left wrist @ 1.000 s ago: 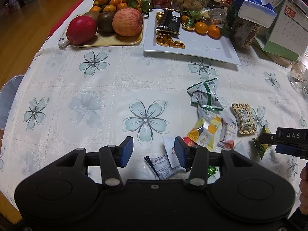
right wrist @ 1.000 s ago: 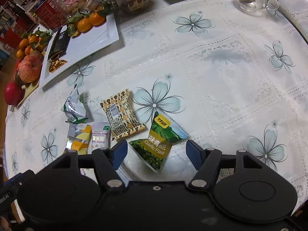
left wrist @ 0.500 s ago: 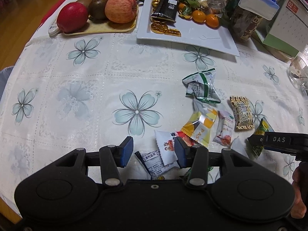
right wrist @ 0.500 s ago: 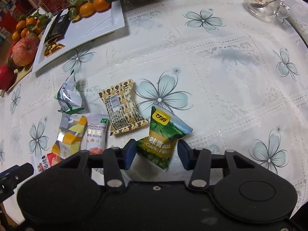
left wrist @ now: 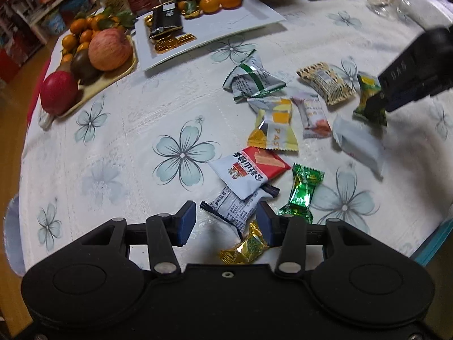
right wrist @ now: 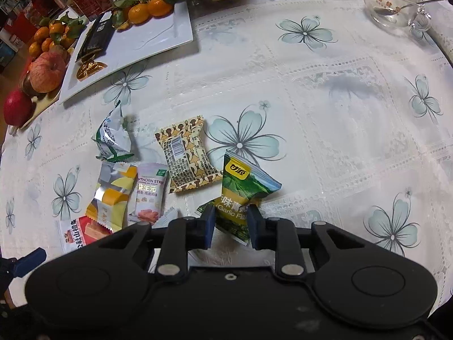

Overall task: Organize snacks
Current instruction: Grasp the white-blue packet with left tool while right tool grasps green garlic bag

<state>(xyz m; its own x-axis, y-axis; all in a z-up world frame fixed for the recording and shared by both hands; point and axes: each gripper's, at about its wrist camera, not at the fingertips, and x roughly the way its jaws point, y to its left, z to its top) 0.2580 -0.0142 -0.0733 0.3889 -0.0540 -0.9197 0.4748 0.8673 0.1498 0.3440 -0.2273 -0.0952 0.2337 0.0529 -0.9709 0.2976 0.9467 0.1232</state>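
Note:
Several wrapped snacks lie loose on the flowered tablecloth. My right gripper points down, its jaws closing with both pads pressed on a green garlic-pea packet; the left wrist view shows that gripper pinching the packet. My left gripper is open over the near end of the pile, with a white-and-black packet lying between its fingers and a gold candy just below. Close by lie a red-and-white packet and a green foil candy.
A white plate at the back holds a dark bar, gold coins and tangerines. To its left is a fruit tray with an apple. A glass cup with a spoon stands far right. Jars and boxes line the back edge.
The right jaws have closed from wide apart onto the green packet. The left gripper has rolled and come in lower over the near snacks, its jaws unchanged.

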